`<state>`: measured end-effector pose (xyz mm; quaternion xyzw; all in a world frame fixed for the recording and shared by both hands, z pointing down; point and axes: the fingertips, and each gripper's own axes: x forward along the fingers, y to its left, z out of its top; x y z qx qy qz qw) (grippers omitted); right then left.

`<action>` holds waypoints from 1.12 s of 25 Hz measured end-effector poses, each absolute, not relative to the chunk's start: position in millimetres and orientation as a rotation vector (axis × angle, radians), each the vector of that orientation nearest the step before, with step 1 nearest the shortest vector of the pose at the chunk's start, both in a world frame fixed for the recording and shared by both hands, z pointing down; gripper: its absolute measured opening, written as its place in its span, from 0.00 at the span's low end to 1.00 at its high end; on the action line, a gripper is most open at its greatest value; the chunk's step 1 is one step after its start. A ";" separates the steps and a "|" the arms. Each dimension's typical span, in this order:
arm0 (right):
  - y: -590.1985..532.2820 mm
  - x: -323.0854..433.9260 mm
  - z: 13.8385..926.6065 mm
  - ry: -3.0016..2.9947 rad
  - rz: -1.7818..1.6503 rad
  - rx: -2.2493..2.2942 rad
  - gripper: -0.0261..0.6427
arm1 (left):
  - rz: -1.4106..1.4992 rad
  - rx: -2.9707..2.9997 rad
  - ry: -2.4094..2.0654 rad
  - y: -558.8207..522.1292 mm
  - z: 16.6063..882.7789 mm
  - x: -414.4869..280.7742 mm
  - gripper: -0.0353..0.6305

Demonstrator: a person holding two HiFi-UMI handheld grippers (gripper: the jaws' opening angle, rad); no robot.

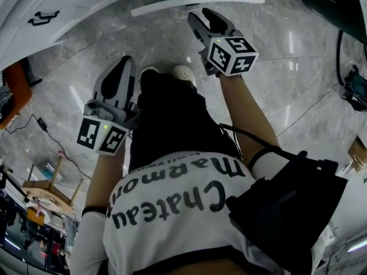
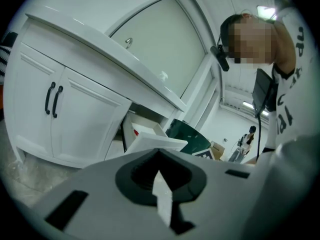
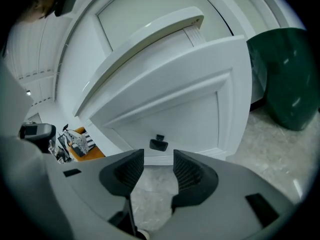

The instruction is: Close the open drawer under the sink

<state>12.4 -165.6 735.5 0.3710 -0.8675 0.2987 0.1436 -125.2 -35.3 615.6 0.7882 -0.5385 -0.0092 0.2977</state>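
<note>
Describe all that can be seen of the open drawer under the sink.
The drawer is white, seemingly painted wood, with a framed flat front panel and a small dark handle low on it. It stands pulled out from the white cabinet, below the countertop. Nothing touches it; the open right hand-held gripper is short of the handle.

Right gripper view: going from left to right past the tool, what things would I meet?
Orange piece of furniture → black drawer handle → dark green object.
</note>
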 end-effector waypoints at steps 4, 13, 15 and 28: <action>-173.3 5.1 739.2 -2.523 0.773 1.088 0.30 | -0.020 2.129 -1.425 -43.5 624.5 -126.5 0.07; -182.9 0.1 739.5 -2.509 0.772 1.158 0.24 | -0.012 2.157 -1.439 -45.0 627.0 -133.0 0.07; -183.2 -0.1 739.4 -2.506 0.767 1.166 0.24 | -0.015 2.152 -1.446 -44.8 627.6 -135.4 0.07; -184.4 0.8 738.2 -2.483 0.738 1.264 0.23 | -0.020 2.147 -1.507 -51.4 621.9 -152.0 0.07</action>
